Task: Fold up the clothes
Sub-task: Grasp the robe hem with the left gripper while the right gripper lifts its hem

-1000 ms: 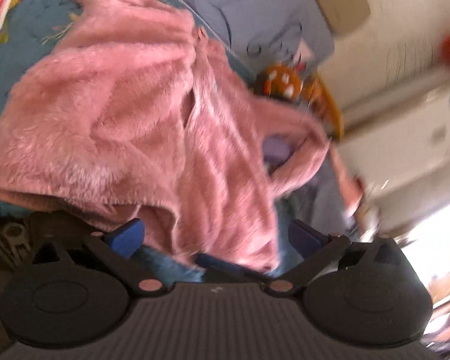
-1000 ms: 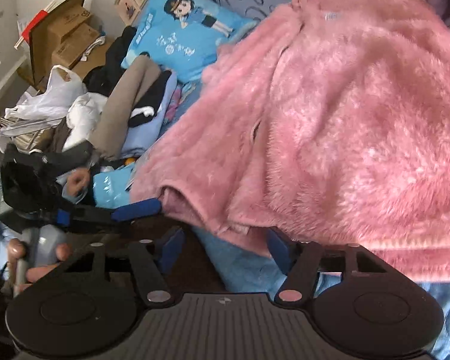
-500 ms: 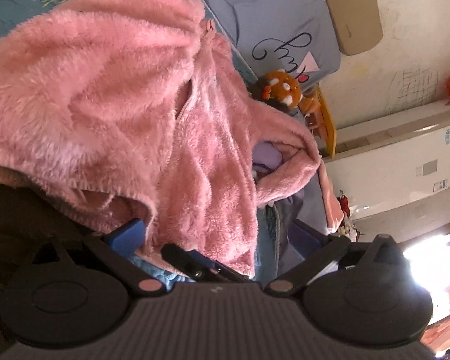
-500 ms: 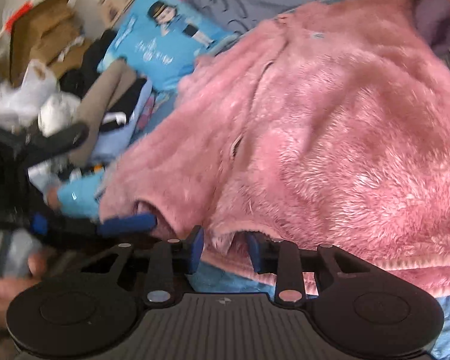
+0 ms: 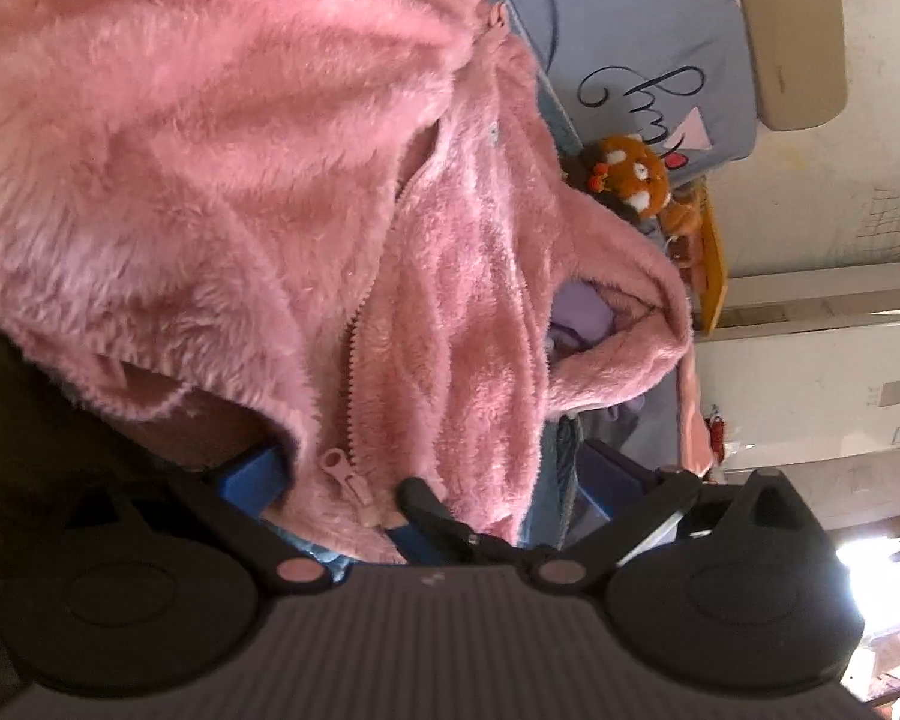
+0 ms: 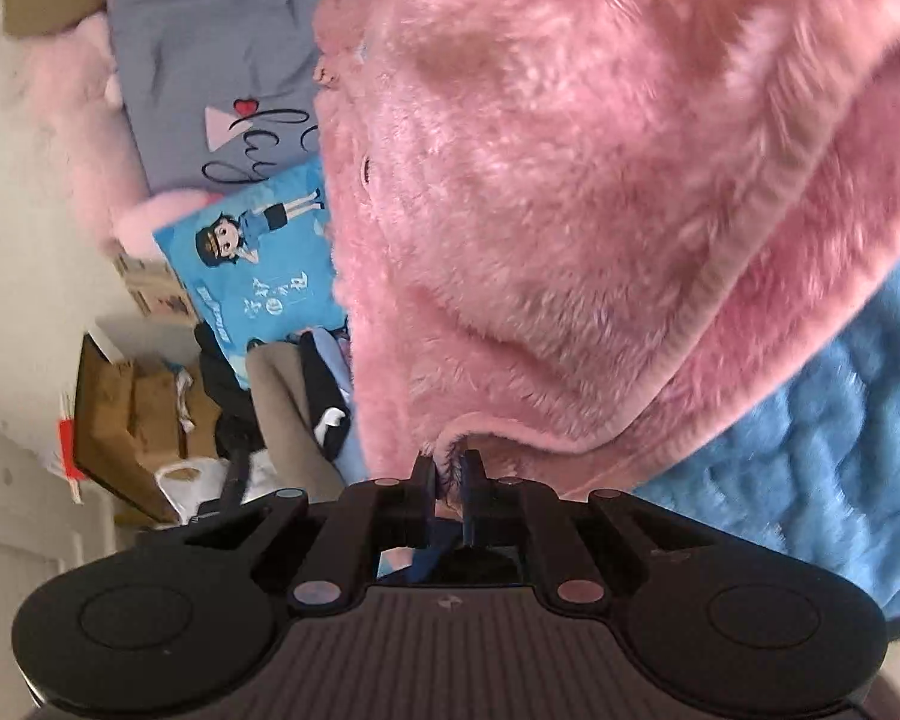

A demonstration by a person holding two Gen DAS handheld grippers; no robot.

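A fluffy pink zip-up jacket (image 5: 222, 168) fills most of the left wrist view, its zipper (image 5: 351, 372) running down to the hem. My left gripper (image 5: 432, 474) is open, its blue-padded fingers (image 5: 252, 474) wide apart with the jacket's hem between them. In the right wrist view the same pink jacket (image 6: 570, 192) hangs close in front. My right gripper (image 6: 448, 468) is shut on the jacket's bottom edge and holds it up.
A blue fleece blanket (image 6: 810, 450) covers the bed. A grey pillow with script (image 5: 642, 48), an orange plush toy (image 5: 630, 174) and a white cabinet (image 5: 810, 396) lie beyond. A blue cartoon cushion (image 6: 258, 264), piled clothes (image 6: 288, 396) and cardboard boxes (image 6: 132, 414) are at the left.
My right gripper closed on the jacket's hem and lifted it. My left gripper moved in toward the hem, still open.
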